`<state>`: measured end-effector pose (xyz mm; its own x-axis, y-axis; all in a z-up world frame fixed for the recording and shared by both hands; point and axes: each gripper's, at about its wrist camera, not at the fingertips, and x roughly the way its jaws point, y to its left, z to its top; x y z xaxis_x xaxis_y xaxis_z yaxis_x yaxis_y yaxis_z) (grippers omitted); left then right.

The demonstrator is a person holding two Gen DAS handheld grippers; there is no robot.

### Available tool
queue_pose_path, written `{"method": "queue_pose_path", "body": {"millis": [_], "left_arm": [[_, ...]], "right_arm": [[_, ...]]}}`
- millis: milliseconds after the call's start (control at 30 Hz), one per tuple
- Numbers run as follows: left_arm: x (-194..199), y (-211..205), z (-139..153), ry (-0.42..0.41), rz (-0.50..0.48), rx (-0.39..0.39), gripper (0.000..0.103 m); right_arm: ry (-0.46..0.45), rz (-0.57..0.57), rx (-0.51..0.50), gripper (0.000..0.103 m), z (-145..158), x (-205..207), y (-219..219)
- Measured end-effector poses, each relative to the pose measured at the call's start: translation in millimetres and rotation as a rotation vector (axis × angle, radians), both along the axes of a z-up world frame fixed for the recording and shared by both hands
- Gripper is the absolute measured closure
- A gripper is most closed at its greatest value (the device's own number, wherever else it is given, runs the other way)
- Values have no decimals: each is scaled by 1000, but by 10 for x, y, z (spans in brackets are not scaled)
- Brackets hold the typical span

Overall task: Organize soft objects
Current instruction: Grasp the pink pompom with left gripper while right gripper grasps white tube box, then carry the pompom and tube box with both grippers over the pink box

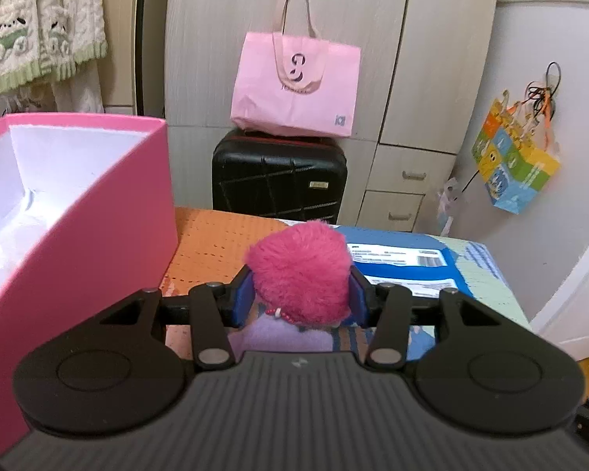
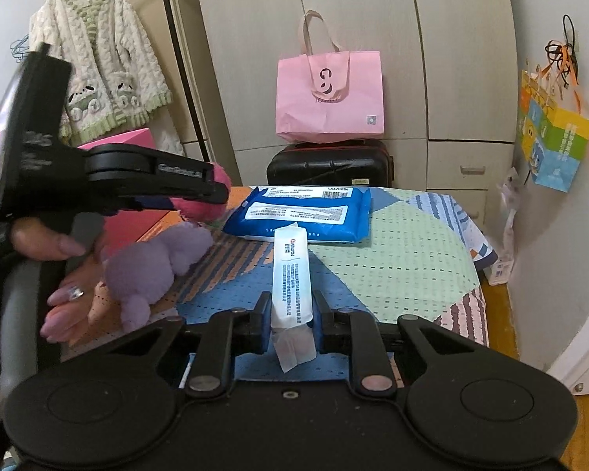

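A plush toy [image 1: 300, 267] with a fluffy pink head and a purple body hangs above the patterned tablecloth [image 1: 204, 243]. My left gripper [image 1: 300, 286] is shut on its head, blue pads pressed into the fur. In the right wrist view the toy's purple body [image 2: 153, 263] dangles below the left gripper [image 2: 216, 192], which a hand holds. My right gripper [image 2: 292, 310] is shut on a long white sachet packet [image 2: 290, 271] that sticks out forward over the cloth. An open pink box [image 1: 78, 216] with a white inside stands close on the left.
A blue wipes pack [image 2: 306, 212] lies on the tablecloth [image 2: 392, 259] ahead. Behind the table stands a black suitcase [image 1: 278, 176] with a pink tote bag [image 1: 294, 86] on it, before a wardrobe. A knitted cardigan [image 2: 106, 66] hangs left; a colourful paper bag [image 2: 553, 137] hangs right.
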<state>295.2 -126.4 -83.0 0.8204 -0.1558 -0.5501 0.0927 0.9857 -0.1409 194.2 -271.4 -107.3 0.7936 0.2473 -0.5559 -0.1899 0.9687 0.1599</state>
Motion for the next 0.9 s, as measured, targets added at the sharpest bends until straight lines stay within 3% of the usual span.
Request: {"method": "queue_pose_path", "body": {"millis": [900], "left_arm": [[-1074,163,76,37,-200,-45,56]], "right_arm": [[-14,-55,-38,80,164,-475,198]]}}
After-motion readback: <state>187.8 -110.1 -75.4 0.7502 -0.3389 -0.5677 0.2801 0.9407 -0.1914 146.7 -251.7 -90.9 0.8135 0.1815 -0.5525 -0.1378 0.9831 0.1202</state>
